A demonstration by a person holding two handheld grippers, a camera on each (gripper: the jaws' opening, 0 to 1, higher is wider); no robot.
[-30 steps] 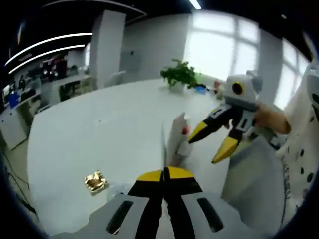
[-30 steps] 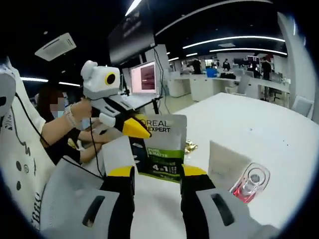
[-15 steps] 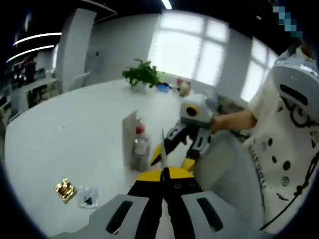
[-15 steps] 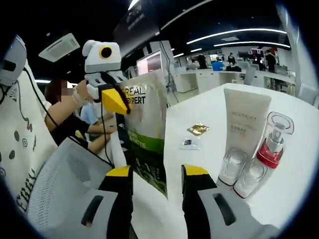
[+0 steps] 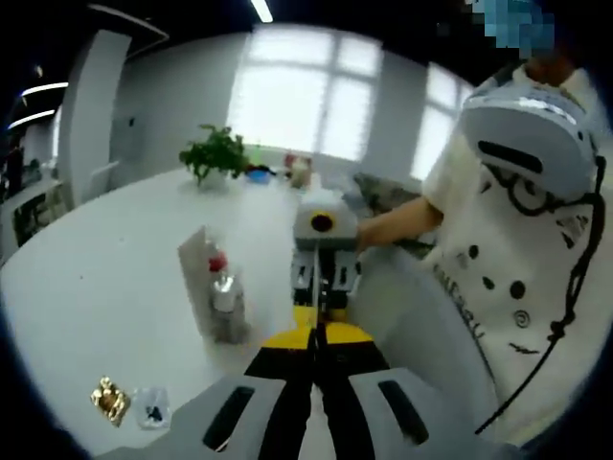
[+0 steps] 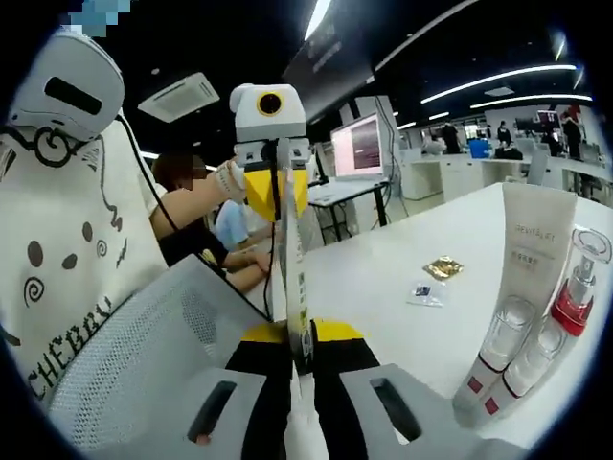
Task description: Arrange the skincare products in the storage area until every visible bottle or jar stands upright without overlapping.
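1. Pinching a thin sachet (image 6: 292, 287) edge-on from opposite ends, the left gripper (image 6: 276, 196) and right gripper (image 6: 299, 337) both have jaws closed on it, centre frame.
2. Right of them, open white table (image 6: 383, 278) runs to a foil packet (image 6: 442, 267).
3. Far right, a white tube (image 6: 532, 249), small jars (image 6: 503, 335) and a red-collared pump bottle (image 6: 573, 297) stand upright, touching.

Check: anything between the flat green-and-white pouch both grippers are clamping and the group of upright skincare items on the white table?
Nothing visible. The green-and-white pouch hangs edge-on between the right gripper and the left gripper. The white table is bare up to the white tube, red-collared pump bottle and clear bottles; the gold wrapper lies farther back.
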